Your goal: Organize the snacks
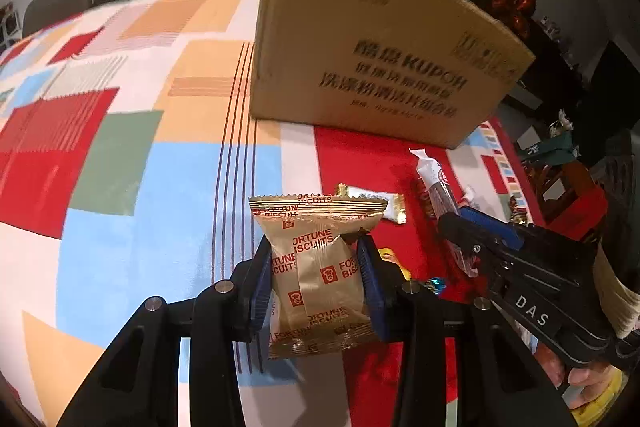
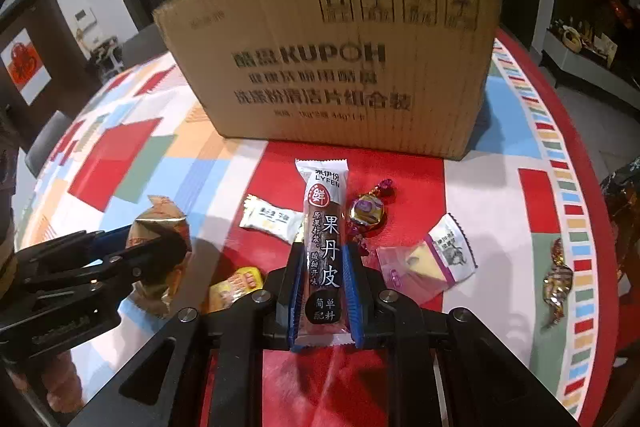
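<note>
Both claws loaded: left claw (image 1: 318, 287) pinches the biscuit packet (image 1: 316, 267), right claw (image 2: 322, 291) pinches the fruit-leather bar (image 2: 325, 247), long axis running along the fingers. The cardboard box (image 2: 344, 67) stands dead ahead on the bench (image 2: 500, 227), beyond both; right looks nearer (its open top isn't visible).

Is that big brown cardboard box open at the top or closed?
Cannot tell. The brown cardboard box stands upright on the patchwork tablecloth, but both cameras look at its printed side from below the rim, so the top is hidden.
</note>
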The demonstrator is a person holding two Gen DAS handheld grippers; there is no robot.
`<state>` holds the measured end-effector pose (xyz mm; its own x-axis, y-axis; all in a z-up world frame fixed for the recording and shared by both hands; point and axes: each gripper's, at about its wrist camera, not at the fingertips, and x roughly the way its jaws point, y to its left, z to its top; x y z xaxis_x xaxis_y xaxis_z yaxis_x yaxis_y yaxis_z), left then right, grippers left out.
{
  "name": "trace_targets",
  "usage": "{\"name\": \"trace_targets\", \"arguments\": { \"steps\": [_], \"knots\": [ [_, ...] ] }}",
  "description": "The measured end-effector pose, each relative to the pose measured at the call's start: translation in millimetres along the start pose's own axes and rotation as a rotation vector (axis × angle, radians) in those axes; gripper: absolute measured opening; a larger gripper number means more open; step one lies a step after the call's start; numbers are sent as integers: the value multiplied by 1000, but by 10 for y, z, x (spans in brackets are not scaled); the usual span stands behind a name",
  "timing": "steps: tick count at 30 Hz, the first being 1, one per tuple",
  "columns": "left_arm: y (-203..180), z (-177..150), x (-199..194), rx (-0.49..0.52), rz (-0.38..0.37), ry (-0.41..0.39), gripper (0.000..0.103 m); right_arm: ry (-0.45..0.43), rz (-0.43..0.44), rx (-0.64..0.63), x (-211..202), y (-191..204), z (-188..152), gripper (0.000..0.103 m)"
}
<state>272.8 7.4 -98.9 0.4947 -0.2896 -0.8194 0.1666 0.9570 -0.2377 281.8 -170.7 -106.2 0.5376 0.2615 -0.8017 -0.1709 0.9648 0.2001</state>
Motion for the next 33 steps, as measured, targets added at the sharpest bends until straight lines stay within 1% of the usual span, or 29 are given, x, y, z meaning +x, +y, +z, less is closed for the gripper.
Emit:
{"name": "trace_targets", "arguments": {
  "steps": [6,18,25,33],
  "knots": [
    [-171,22,-253,28,-12,-60,40,-56,22,11,-299,11,19,20],
    [-435,174,-766,79,-31,-184,40,-195,65,24,-889,21,142,20],
    [-537,318,-976,99,-34,-243,40,-258,82,26,-1111,41,256,20],
    [-603,543,-1147,125,-19,-310,40,-322,88,25,-1298,26,483,20]
  ]
}}
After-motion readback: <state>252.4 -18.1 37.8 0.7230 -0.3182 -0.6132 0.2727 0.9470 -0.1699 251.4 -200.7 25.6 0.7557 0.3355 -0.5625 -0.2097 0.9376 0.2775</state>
